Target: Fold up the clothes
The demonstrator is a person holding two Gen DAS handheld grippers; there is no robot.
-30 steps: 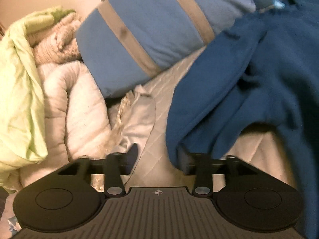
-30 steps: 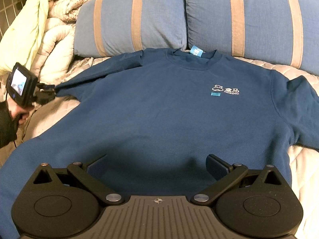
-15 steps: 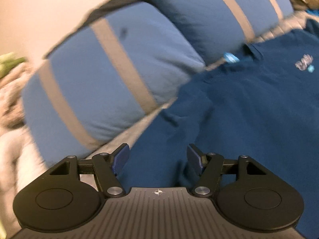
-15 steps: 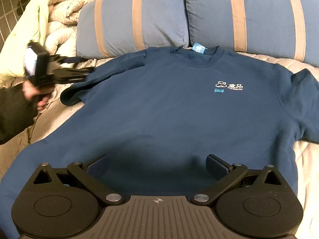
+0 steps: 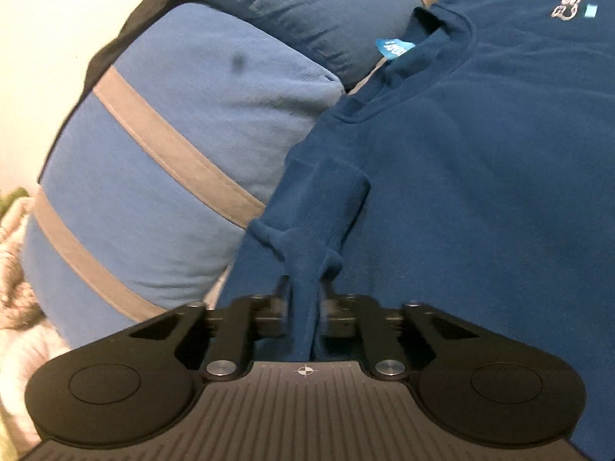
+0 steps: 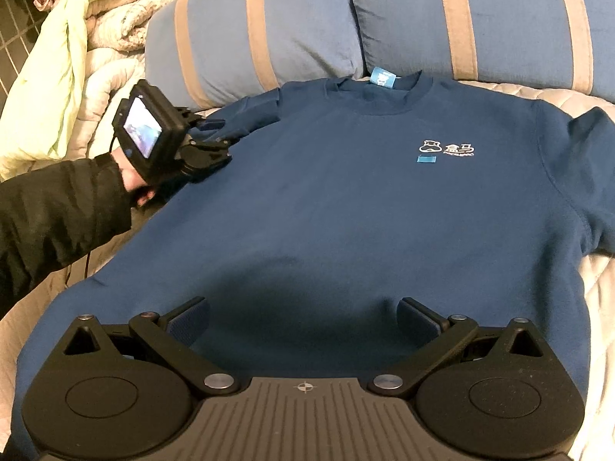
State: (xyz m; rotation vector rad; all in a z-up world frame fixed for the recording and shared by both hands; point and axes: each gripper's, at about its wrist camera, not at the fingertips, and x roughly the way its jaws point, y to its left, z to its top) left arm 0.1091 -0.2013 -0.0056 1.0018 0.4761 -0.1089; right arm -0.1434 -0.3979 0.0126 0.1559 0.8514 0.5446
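Your left gripper (image 5: 303,299) is pinched tight on a bunch of soft blue cloth from the dark blue sweatshirt (image 6: 346,199). The cloth is squeezed between its two black fingers and sticks out in front of them in a little lump. It looks like the sleeve, folded in near the shoulder, so you hold it there to lay it over the body of the shirt.

Just past that gripper, on its left, sit the big blue pillows with tan stripes (image 5: 161,161). The shirt's neck hole with the small light blue tag (image 5: 396,47) is farther ahead and to its right.

Your right gripper (image 6: 303,319) has its fingers spread wide, with nothing between them. It hangs over the bottom part of the sweatshirt, which lies flat and face up on the pale quilted bed cover (image 6: 599,280). From there you can see your other hand in a black sleeve (image 6: 57,211), off to the left and ahead.

A pile of light green and white blankets (image 6: 77,61) sits far off to the left, out of the way.
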